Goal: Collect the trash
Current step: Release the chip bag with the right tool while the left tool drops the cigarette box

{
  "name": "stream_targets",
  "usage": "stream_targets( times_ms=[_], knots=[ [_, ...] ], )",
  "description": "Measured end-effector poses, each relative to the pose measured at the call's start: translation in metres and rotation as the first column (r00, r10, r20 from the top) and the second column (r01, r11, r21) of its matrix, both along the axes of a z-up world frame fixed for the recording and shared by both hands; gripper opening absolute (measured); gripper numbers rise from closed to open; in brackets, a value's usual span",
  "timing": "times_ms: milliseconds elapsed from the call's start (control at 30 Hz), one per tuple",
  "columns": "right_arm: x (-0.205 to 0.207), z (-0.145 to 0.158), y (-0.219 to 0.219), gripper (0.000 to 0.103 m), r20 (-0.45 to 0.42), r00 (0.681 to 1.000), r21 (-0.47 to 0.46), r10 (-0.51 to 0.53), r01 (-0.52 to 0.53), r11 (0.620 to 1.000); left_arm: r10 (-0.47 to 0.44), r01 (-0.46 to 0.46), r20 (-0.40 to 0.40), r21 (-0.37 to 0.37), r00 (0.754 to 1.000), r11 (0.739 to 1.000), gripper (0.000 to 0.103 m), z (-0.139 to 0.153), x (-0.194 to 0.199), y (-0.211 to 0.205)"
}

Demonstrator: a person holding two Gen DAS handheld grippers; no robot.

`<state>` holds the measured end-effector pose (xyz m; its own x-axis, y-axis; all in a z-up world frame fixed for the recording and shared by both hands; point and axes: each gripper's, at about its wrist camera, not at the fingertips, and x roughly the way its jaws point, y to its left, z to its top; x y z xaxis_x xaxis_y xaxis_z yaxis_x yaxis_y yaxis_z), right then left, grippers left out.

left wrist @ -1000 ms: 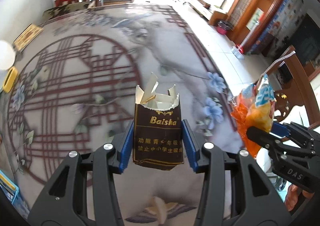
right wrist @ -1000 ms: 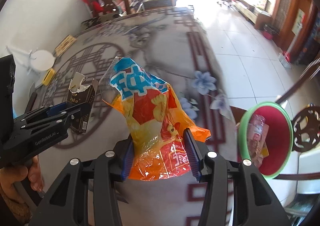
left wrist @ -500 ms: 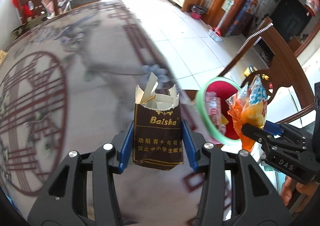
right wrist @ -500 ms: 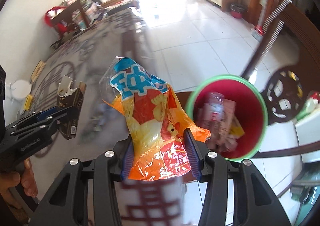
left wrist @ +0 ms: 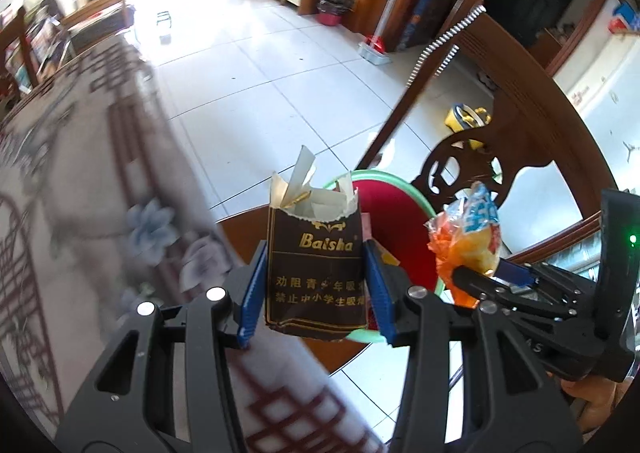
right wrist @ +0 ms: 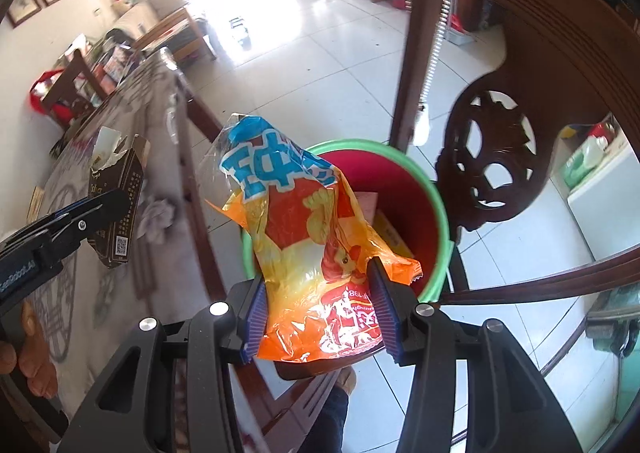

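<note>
My left gripper (left wrist: 316,293) is shut on a torn brown Baisha cigarette pack (left wrist: 316,265), held upright just left of and in front of a red bin with a green rim (left wrist: 394,221). My right gripper (right wrist: 318,313) is shut on an orange and blue snack wrapper (right wrist: 304,237), held over the near left part of the same bin (right wrist: 400,189), which holds some trash. The wrapper also shows in the left wrist view (left wrist: 468,241), and the pack in the right wrist view (right wrist: 120,209).
The bin stands on a dark wooden chair seat (left wrist: 244,225) beside the table with a patterned cloth (left wrist: 80,189). The carved chair back (right wrist: 496,157) rises right of the bin. White tiled floor (left wrist: 256,65) lies beyond.
Both grippers have swung right, off the table and toward the chair, each keeping its load. The bin has come close, and the wrapper is now over it.
</note>
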<state>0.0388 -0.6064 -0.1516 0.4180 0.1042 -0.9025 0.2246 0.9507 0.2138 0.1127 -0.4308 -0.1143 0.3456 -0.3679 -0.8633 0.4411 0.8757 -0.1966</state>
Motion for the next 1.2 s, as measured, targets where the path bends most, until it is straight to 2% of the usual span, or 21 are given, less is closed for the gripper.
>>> stream_targets(
  times_ms=[233,300,367,533,567,600,667,767,867,1067,1133,1200],
  knots=[
    [0.004,-0.008,-0.026,0.05,-0.011,0.999,0.021,-0.049,0.049,0.999,-0.063,0.063,-0.007,0.02,0.998,0.998,0.044,-0.007,0.008,-0.037],
    [0.004,-0.011,-0.032,0.062,-0.016,0.998,0.042,-0.068,0.068,0.997,-0.073,0.074,-0.01,0.028,0.997,0.997,0.044,-0.011,0.01,-0.043],
    [0.003,-0.011,-0.038,0.068,-0.01,0.996,0.045,-0.09,0.091,0.995,-0.081,0.081,-0.016,0.033,0.997,0.996,0.044,-0.014,0.011,-0.048],
    [-0.003,-0.009,-0.051,0.072,-0.006,0.991,0.035,-0.136,0.136,0.99,-0.105,0.106,-0.038,0.036,0.994,0.994,0.044,-0.025,0.014,-0.065],
    [-0.006,-0.008,-0.053,0.072,-0.005,0.989,0.028,-0.146,0.146,0.989,-0.111,0.113,-0.042,0.035,0.993,0.993,0.046,-0.027,0.014,-0.068],
    [-0.009,-0.007,-0.056,0.072,-0.003,0.988,0.021,-0.157,0.157,0.987,-0.126,0.128,-0.051,0.032,0.991,0.991,0.057,-0.029,0.014,-0.073],
    [-0.015,-0.005,-0.06,0.073,0.001,0.985,0.01,-0.173,0.173,0.985,-0.138,0.139,-0.04,0.027,0.99,0.99,0.071,-0.027,0.012,-0.077],
    [-0.025,-0.001,-0.063,0.074,0.008,0.98,-0.017,-0.198,0.198,0.98,-0.153,0.154,-0.016,0.023,0.988,0.988,0.076,-0.02,0.006,-0.077],
    [-0.034,0.006,-0.057,0.077,0.013,0.978,-0.023,-0.208,0.208,0.978,-0.14,0.14,0.017,0.022,0.99,0.99,0.076,-0.007,-0.001,-0.064],
    [-0.042,0.034,-0.007,0.079,0.081,0.984,-0.03,-0.158,0.16,0.987,-0.02,0.022,0.097,-0.013,0.995,1.0,0.091,0.032,-0.015,0.001],
    [-0.043,0.047,0.02,0.093,0.118,0.985,-0.045,-0.129,0.135,0.99,0.041,-0.036,0.161,-0.031,0.986,0.999,0.098,0.05,-0.023,0.036],
    [-0.043,0.058,0.048,0.096,0.148,0.984,-0.069,-0.103,0.114,0.991,0.096,-0.088,0.22,-0.043,0.971,0.995,0.098,0.065,-0.031,0.07]
  ],
)
